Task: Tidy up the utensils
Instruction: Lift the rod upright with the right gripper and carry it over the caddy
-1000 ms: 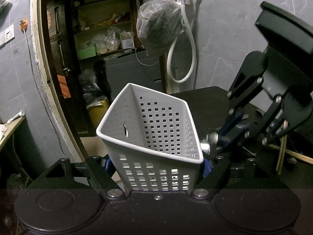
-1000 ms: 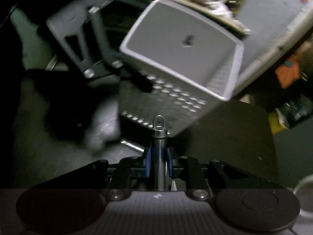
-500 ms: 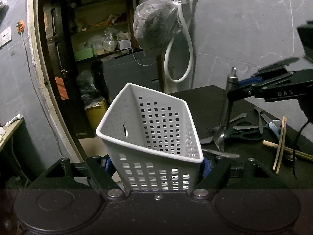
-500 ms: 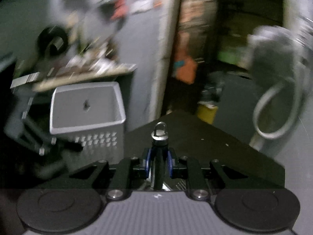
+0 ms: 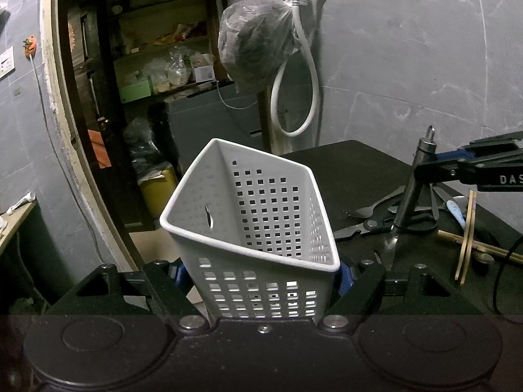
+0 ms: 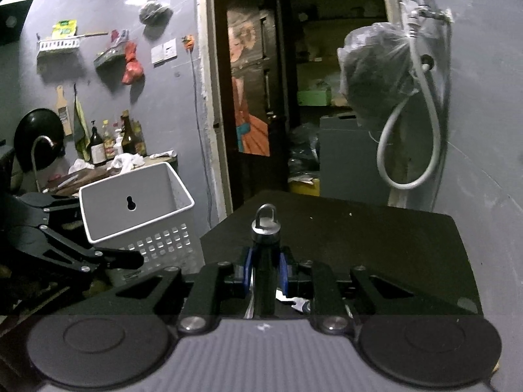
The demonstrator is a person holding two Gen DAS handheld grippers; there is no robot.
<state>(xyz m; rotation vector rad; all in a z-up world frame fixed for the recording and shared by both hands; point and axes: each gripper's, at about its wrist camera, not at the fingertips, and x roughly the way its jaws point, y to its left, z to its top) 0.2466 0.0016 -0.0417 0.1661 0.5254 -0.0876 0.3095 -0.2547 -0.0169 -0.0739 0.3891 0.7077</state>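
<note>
Lifted upright beside the light, flexible white perforated plastic basket clamped in the left tongs, the stiff, slippery black-handled metal utensil sits pinched mid-handle by the right tongs.

The white perforated basket looks like smooth moulded plastic with a slight sheen, and the table under it is a flat matt black top that barely reflects anything. The utensil has a dark matt handle with a shiny metal cap and ring, and on the table there's scissors with dull steel blades and black plastic loops, a metal fork, plus pale bare-wood chopsticks. Both the left gripper and right gripper are matt black with glossy blue pads, and the wall looks like smooth grey marbled tile.
</note>
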